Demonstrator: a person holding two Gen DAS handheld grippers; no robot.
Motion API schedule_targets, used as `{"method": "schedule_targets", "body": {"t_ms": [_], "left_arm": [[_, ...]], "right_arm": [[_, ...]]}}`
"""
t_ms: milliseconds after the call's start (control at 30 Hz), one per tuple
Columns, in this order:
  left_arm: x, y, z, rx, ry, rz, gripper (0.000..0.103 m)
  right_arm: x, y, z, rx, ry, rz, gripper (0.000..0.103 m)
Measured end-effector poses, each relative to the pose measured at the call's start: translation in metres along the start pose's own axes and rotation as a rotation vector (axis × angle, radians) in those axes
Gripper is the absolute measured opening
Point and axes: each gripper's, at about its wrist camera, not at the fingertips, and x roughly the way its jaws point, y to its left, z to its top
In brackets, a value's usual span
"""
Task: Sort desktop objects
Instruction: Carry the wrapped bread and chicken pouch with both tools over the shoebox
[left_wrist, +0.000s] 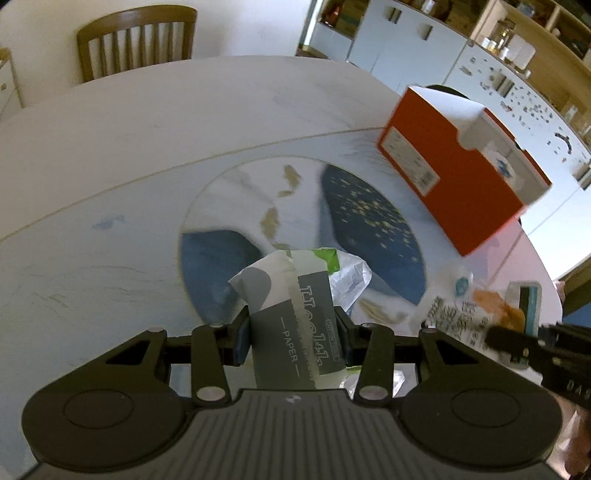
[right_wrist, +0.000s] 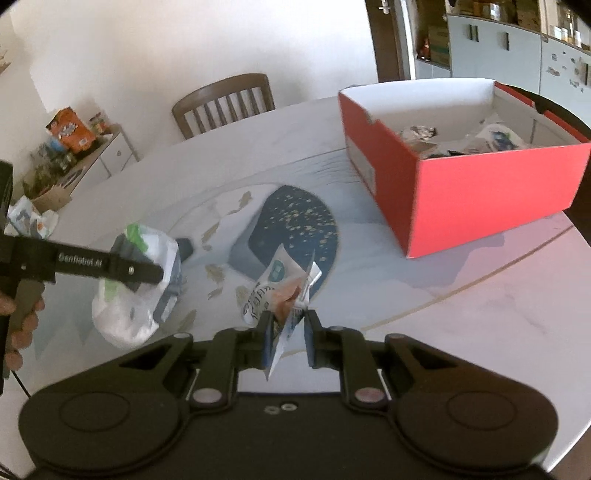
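So there's a big red shoebox (right_wrist: 461, 177) sitting open on the far right of the surface (left_wrist: 129, 155), already holding some crumpled wrappers and bags, and nothing stands between it and the two grippers. A wooden chair (right_wrist: 225, 103) is tucked in on the far side, and there's a low white cabinet (right_wrist: 92, 158) off to the far left piled with snack bags, plus pale cupboards (right_wrist: 498, 40) along the far right wall. The surface itself is a round whitish table with a printed pattern in the middle, a circle with dark blue patches and little gold fish shapes. The left gripper (left_wrist: 291, 332) has its jaws clenched on a grey tissue pack (left_wrist: 295, 325) with "PAPER" printed on it; the pack runs up between the pads and sticks out beyond the tips, lifted off the surface, with clear crinkly plastic bunched on its right side. The right gripper (right_wrist: 288, 339) is holding a small white snack wrapper (right_wrist: 280, 295) with orange on it; it's pressed against the left pad and pokes out past the tips, while the right pad looks a touch apart from it, so I'd say pinched but not squarely. Both packs hang on the near side, left of the box.
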Motion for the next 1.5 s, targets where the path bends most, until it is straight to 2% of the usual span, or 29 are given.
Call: {"method": "schedule_targets", "body": {"t_ms": [400, 833, 1167, 1500], "left_arm": [[-0.018, -0.062, 0.002, 0.071, -0.007, -0.028, 0.043], [-0.036, -0.13, 0.045, 0.136, -0.092, -0.065, 0.043], [-0.029, -0.182, 0.085, 0.196, -0.145, -0.064, 0.043], [-0.01, -0.22, 0.118, 0.205, -0.149, -0.06, 0.043]], "right_arm": [[-0.039, -0.041, 0.019, 0.073, -0.064, 0.026, 0.017], [-0.079, -0.091, 0.062, 0.076, -0.188, 0.022, 0.017], [-0.074, -0.144, 0.1, 0.094, -0.208, -0.012, 0.017], [-0.067, -0.184, 0.127, 0.079, -0.196, -0.017, 0.017]]}}
